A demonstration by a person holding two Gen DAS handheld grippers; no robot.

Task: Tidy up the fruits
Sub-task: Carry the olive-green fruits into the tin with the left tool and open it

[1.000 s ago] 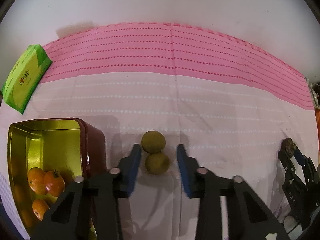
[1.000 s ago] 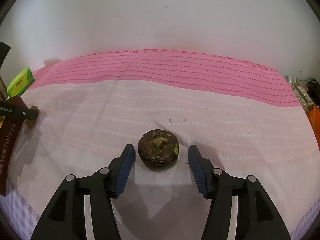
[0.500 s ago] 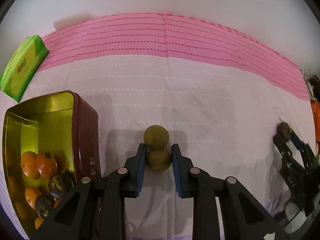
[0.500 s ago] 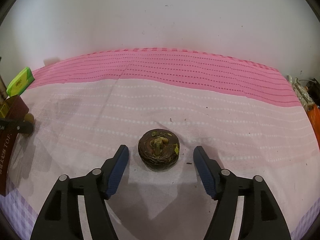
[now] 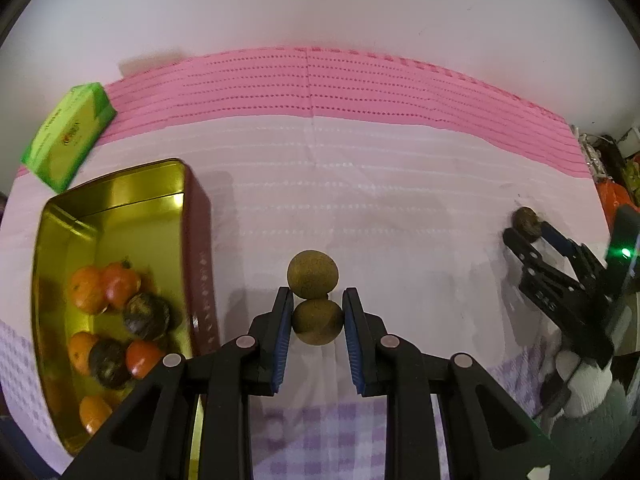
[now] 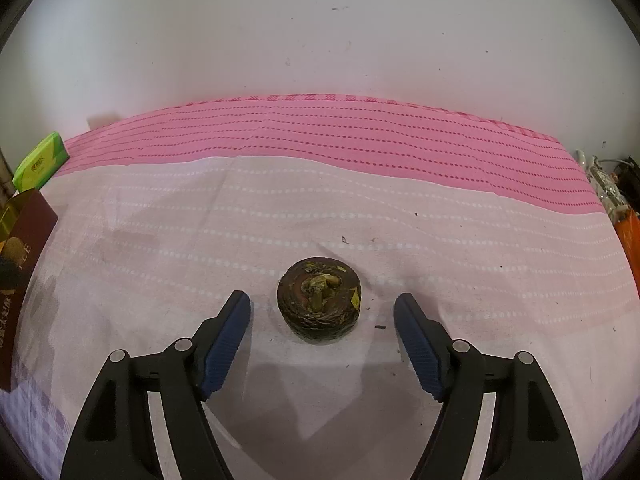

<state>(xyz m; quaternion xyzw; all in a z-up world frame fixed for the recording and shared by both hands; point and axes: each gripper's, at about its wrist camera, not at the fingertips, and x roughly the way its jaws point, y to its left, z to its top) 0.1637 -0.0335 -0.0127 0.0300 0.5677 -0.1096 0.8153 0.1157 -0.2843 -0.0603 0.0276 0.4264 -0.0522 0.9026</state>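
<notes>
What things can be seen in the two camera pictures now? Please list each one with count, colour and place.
round fruits: two, olive-brown, touching, mid-cloth; the nearer one sits between the left gripper's pads
dark wrinkled fruit: one, dark brown, on the cloth before the right gripper
tin: one, gold inside, dark red outside, left; holds orange, red and dark fruits
green packet: one, far left
cloth: one, pink and pale striped, covers the table
left gripper: black, blue pads, shut on nearer fruit
right gripper: black, blue pads, open

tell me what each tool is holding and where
Left tool grips the near longan by its sides. Right tool is open around the dark fruit, holding nothing.
</notes>
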